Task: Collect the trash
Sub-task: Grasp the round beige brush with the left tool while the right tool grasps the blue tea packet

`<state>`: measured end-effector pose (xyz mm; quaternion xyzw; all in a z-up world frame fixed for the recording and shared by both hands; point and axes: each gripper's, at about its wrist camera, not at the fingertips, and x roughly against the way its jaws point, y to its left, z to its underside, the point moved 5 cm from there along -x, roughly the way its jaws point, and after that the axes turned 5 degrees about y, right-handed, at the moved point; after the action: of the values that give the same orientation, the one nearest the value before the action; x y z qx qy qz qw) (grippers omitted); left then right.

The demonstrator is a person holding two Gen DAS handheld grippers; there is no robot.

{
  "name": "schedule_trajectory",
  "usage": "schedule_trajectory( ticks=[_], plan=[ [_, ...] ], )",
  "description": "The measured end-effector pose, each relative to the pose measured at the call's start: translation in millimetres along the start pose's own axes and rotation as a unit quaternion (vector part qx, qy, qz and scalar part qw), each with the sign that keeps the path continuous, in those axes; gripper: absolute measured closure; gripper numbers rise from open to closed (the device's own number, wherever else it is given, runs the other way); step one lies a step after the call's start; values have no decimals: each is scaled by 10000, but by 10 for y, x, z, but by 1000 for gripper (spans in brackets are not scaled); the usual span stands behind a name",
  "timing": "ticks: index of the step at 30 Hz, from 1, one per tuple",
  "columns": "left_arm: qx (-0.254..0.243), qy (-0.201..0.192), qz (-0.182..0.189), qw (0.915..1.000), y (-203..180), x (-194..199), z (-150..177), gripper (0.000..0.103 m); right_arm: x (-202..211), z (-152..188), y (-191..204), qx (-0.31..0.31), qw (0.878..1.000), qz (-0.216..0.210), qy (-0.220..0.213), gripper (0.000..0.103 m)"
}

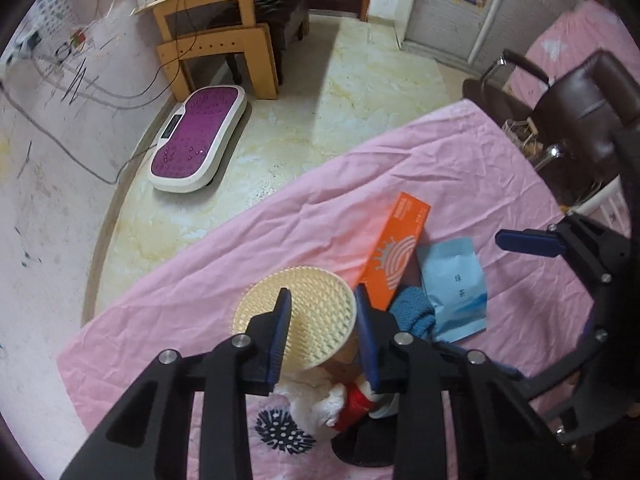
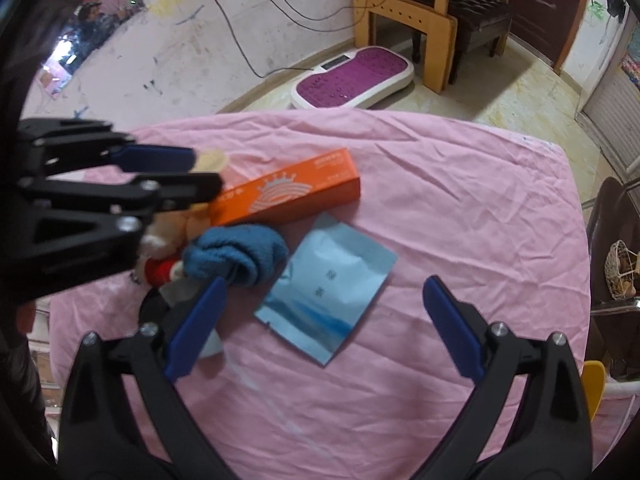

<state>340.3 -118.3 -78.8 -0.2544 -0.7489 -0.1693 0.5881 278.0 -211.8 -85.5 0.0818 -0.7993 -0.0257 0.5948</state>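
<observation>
On the pink-clothed table (image 1: 280, 216) lie a cream round bristle brush (image 1: 320, 304), an orange carton (image 1: 394, 256), a light blue tea sachet (image 1: 456, 284), a blue cloth (image 1: 414, 312) and a plush toy with red parts (image 1: 336, 396). My left gripper (image 1: 324, 320) hovers open over the brush, a finger at each side, holding nothing. My right gripper (image 2: 324, 300) is wide open above the sachet (image 2: 328, 296), with the blue cloth (image 2: 240, 256) and orange carton (image 2: 288, 192) just beyond. The left gripper (image 2: 180, 172) shows at the left in the right wrist view.
A purple and white vibration plate (image 1: 198, 140) sits on the floor beside a wooden desk (image 1: 224, 8). A dark brown chair (image 1: 576, 116) stands at the table's far right. A wire basket (image 2: 620, 270) is at the right edge. A black round object (image 1: 360, 448) lies under the toy.
</observation>
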Motion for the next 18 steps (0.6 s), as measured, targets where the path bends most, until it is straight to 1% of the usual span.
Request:
schedule_trajectory(
  ticks=[2, 4, 7, 11, 13, 14, 15, 16, 18],
  plan=[
    [156, -43, 85, 9998, 88, 25, 45, 75, -32, -31, -20, -82, 9999, 95, 32, 8],
    [269, -79, 95, 9996, 161, 33, 81, 78, -62, -71, -56, -256, 9996, 136, 65, 8],
    [394, -128, 99, 9991, 262, 72, 152, 79, -41, -118, -131, -553, 9984, 86, 5, 8],
    [452, -193, 147, 9987, 300, 77, 213, 80, 30, -153, -239, -837, 9963, 117, -122, 8],
    [483, -218, 186, 9984, 317, 82, 222, 80, 71, -140, -306, -1031, 9945, -49, -162, 8],
    [485, -227, 190, 9984, 307, 74, 223, 80, 85, -123, -323, -1048, 9944, -16, -161, 8],
    [491, -240, 189, 9983, 311, 75, 223, 80, 83, -105, -331, -1019, 9946, 113, -137, 10],
    [496, -246, 192, 9983, 306, 76, 227, 80, 52, -83, -317, -956, 9951, 258, -61, 23],
    [507, -264, 202, 9982, 311, 77, 227, 80, -21, -52, -288, -913, 9950, 394, 100, 47]
  ],
)
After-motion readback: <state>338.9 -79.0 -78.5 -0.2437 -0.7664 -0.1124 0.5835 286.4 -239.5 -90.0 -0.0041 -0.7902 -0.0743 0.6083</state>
